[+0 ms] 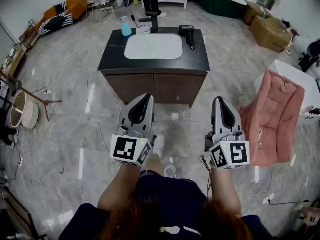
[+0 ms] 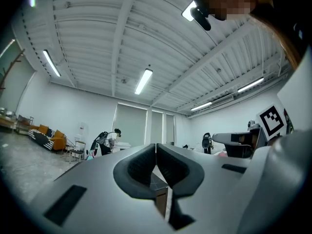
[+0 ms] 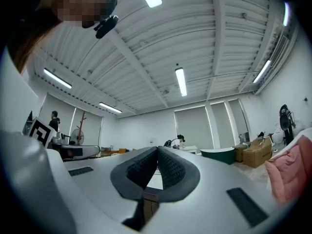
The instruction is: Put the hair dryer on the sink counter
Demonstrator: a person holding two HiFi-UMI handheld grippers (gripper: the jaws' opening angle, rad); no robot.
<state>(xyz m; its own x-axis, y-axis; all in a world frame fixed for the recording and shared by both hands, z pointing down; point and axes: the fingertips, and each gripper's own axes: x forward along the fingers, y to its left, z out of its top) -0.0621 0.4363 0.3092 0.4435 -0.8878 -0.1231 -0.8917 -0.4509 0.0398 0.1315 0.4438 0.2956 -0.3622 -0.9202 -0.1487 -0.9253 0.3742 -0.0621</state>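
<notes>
The person is standing on the grey tiled floor (image 1: pixel 65 134), in front of the sink counter (image 1: pixel 113 54) and well apart from it. They are holding the left gripper (image 1: pixel 147 98) and the right gripper (image 1: pixel 218 100) side by side at waist level, both pointing toward the counter. In the left gripper view the two dark pads are pressing together at their tips, and nothing is lying between them. In the right gripper view it is the same: the jaws are fully closed, pad against pad, and they are holding nothing.

The black hair dryer (image 1: pixel 188 34) is lying on the black top of the sink counter, at its far right corner, just to the right of the white basin (image 1: pixel 153 46). Its handle is pointing toward the near edge. Neither gripper is touching it.

At the far left corner of the counter a light blue bottle (image 1: pixel 126 27) is standing upright. A black faucet (image 1: pixel 151 22) is rising at the far edge, behind the basin. The front of the cabinet under the top is showing brown wood doors (image 1: pixel 155 86).

On the floor to the right of the person, a pink cloth (image 1: pixel 272 119) is hanging over a white stand. Cardboard boxes (image 1: pixel 270 31) are sitting further back on the right. On the left side a round mirror (image 1: pixel 22 110) is leaning near the edge of the picture, and thin cables (image 1: pixel 90 109) are running over the floor.
</notes>
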